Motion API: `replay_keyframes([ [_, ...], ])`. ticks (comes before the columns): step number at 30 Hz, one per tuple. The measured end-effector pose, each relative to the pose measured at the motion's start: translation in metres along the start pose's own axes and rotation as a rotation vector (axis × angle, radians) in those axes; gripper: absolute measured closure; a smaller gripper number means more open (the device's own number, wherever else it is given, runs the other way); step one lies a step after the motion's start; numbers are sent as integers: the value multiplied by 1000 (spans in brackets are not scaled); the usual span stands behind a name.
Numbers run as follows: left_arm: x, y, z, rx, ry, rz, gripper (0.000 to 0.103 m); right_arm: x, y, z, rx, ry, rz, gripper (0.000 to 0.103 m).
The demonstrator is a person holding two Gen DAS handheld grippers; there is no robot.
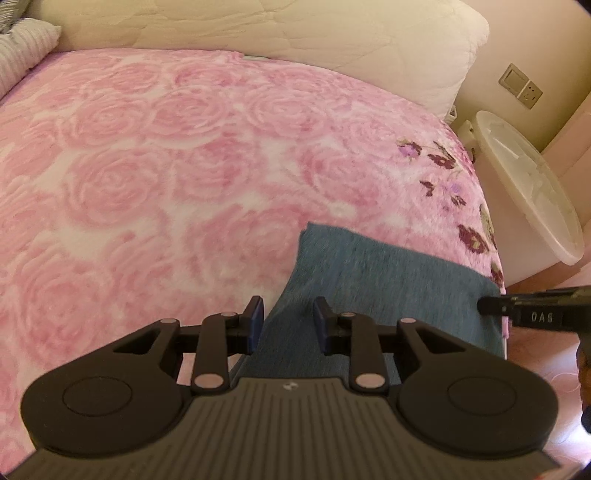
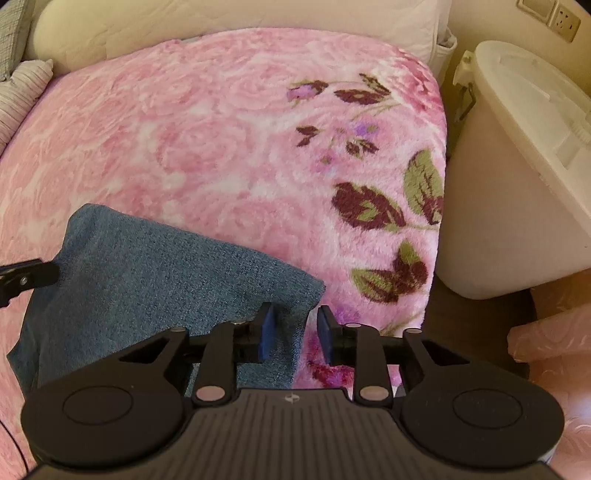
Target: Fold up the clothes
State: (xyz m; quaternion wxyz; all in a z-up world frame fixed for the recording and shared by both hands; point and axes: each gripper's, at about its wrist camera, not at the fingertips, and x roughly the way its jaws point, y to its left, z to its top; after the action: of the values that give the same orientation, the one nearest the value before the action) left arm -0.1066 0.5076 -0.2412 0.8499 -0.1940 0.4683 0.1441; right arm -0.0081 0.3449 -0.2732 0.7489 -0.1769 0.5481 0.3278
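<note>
With the folded blue knitted garment (image 2: 155,280) lying on the pink rose-patterned fleece blanket (image 1: 155,155), left gripper (image 1: 288,325) and right gripper (image 2: 295,332) both hover part-open and empty, so the fold looks set down and next calls for a fresh grip on an edge.

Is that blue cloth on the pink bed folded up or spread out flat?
Folded, it seems. The blue cloth lies as a compact block on the pink blanket, with a thick rounded edge at its right corner. How many layers: cannot tell.

Folded cloth (image 2: 162,280) lying on blanket (image 2: 221,147) at lower left of right wrist frame; pillow (image 2: 240,18) along top edge, lidded bin (image 2: 509,206) beside bed at right.
</note>
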Motion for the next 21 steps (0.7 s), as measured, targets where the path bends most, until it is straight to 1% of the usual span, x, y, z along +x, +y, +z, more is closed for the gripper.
replay_keyframes([
  [3, -17, 4, -14, -11, -11, 19, 79, -8, -1, -7, -1, -16, -1, 65],
  [5, -36, 8, -31, -39, -30, 18, 79, -21, -4, -19, 7, -41, 23, 65],
  [7, -55, 11, -53, -84, -46, 19, 79, -38, -5, -40, 12, -63, 81, 65],
  [8, -61, 13, -66, -111, -43, 15, 79, -45, -6, -54, 13, -65, 130, 66],
  [10, -69, 17, -88, -159, -36, 10, 79, -52, -5, -84, 5, -47, 225, 66],
  [11, -68, 18, -102, -190, -28, 6, 79, -51, -3, -96, 1, -35, 253, 66],
  [12, -63, 21, -112, -221, -12, 1, 79, -48, -2, -108, 1, -20, 276, 66],
  [14, -52, 26, -129, -279, 11, -2, 79, -32, 1, -123, 2, 18, 273, 66],
  [16, -41, 33, -138, -327, 9, 14, 77, -20, 0, -128, 15, 34, 275, 64],
  [17, -36, 38, -141, -356, 8, 21, 72, -18, -2, -125, 29, 41, 289, 61],
  [18, -39, 42, -144, -403, -6, 11, 72, -18, -6, -121, 42, 42, 307, 59],
  [19, -44, 46, -147, -458, -31, -6, 71, -21, -11, -117, 56, 34, 332, 58],
  [20, -50, 49, -153, -513, -54, -30, 68, -23, -18, -113, 78, 23, 360, 57],
  [21, -56, 52, -161, -589, -69, -62, 65, -25, -27, -110, 113, 6, 393, 47],
])
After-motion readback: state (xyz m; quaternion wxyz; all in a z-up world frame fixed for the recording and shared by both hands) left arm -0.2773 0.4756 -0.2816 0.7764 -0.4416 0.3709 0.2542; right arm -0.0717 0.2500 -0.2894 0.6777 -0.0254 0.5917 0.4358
